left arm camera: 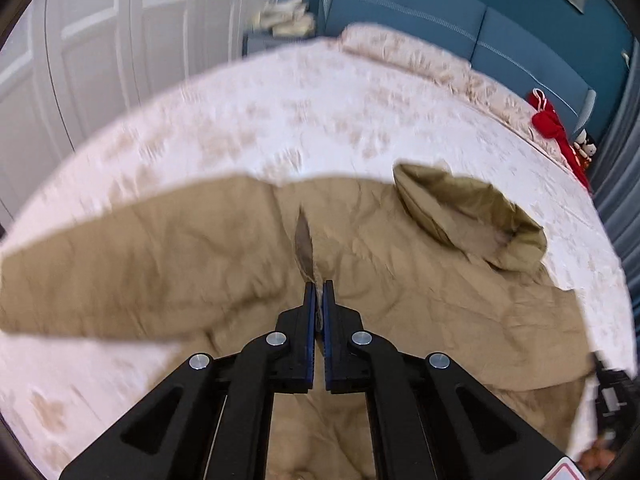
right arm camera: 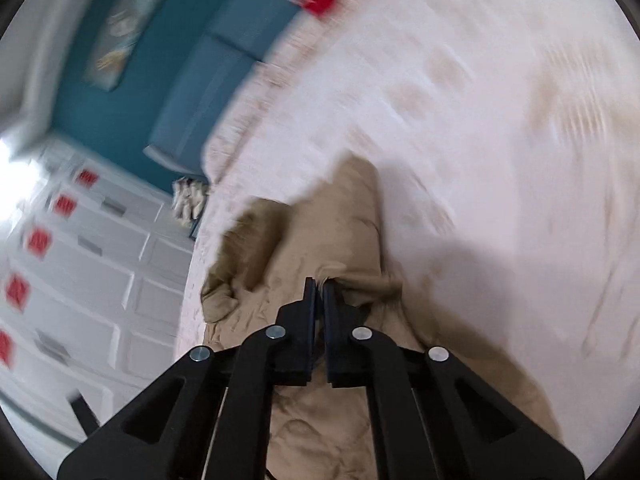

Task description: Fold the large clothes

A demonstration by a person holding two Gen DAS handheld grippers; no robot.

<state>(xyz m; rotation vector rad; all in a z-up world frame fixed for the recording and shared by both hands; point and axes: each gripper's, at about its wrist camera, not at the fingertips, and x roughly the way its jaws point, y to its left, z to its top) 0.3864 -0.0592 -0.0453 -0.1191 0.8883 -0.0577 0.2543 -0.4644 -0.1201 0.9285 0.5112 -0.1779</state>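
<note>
Two tongs: both clamp folds of one tan coat spread on the bed.
Coat (left arm camera: 400,280): a large tan padded garment, lying open and creased across the bed, filling the lower half of the left wrist view.
Hood (left arm camera: 472,220): at about 2 o'clock from the left tongs, bunched, its opening showing a darker lining.
Sleeve (left arm camera: 120,264): stretches out toward 9 o'clock in the left wrist view, blurred.
Left tongs (left arm camera: 319,286): jaws drawn narrow, pinching a raised ridge of coat fabric just below a dark slit in the cloth.
Right tongs (right arm camera: 319,283): jaws narrow, gripping a puckered fold of the coat (right arm camera: 320,240); the fabric gathers in wrinkles toward 3 o'clock of the tips.
Bed (left arm camera: 280,120): covered by a pale spread with faint beige motifs, carrying the coat.
Red cloth (left arm camera: 552,124): at the far edge of the bed, near 2 o'clock.
Headboard (left arm camera: 460,20): blue padded panels at 12 o'clock.
White doors (left arm camera: 120,20): panelled, at 10 o'clock.
Sharpness: the right wrist view is heavily smeared.
</note>
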